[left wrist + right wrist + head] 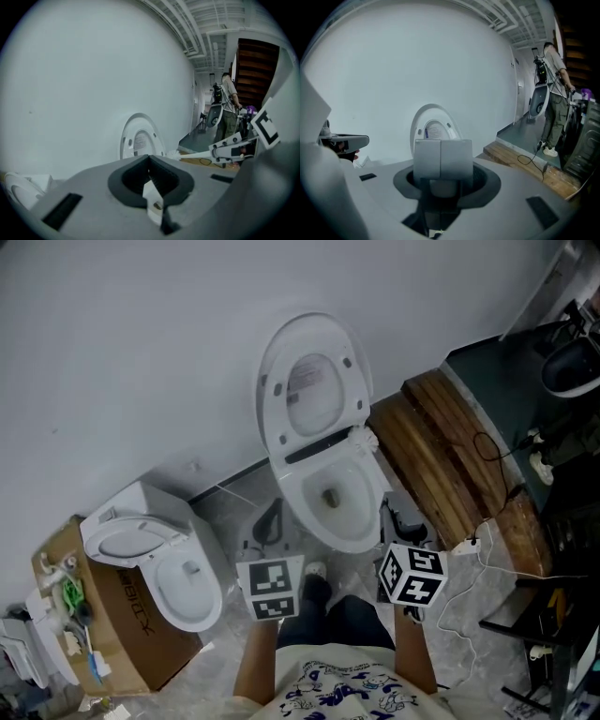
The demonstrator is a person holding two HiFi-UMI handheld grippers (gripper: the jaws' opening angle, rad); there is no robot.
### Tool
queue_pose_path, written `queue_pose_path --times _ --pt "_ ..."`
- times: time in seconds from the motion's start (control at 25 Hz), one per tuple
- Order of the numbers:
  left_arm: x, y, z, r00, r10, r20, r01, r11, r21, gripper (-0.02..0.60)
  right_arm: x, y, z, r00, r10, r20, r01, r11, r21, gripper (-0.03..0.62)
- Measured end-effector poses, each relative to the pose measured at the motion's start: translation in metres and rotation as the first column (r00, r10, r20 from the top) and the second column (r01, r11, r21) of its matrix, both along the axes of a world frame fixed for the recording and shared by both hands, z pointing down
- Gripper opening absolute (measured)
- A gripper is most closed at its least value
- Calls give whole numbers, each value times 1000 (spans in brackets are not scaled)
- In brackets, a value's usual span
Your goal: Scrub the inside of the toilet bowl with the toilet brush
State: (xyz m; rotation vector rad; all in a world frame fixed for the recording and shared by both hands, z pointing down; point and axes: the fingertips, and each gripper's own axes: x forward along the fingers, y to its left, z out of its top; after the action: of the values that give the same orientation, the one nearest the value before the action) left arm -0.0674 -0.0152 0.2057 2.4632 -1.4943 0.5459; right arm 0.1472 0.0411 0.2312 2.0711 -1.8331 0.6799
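grey floor (230,507) carries a toilet (328,502). second toilet (183,582) and cardboard box (131,615) stand left; wooden platform (450,465) lies right.

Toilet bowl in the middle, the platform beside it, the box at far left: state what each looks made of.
The toilet bowl is probably glazed ceramic: smooth, even white with a soft sheen. The platform looks like wood: brown boards with lengthwise grain lines. The box looks like cardboard: matt tan with dark printed lettering.

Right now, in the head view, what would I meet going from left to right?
cardboard box → spare toilet → open toilet with raised lid → wooden platform
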Motion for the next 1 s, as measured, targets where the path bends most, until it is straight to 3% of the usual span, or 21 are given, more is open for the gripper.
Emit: queue_pose_path --times 0.6,1.0 --pt "5 -36 71 999 -20 34 25 987 -159 3 6 -41 69 999 -50 8 50 983 -177 169" --pt "18 -54 138 997 -38 70 56 959 -277 3 21 -66 143 993 -117 17 115 935 -335 169"
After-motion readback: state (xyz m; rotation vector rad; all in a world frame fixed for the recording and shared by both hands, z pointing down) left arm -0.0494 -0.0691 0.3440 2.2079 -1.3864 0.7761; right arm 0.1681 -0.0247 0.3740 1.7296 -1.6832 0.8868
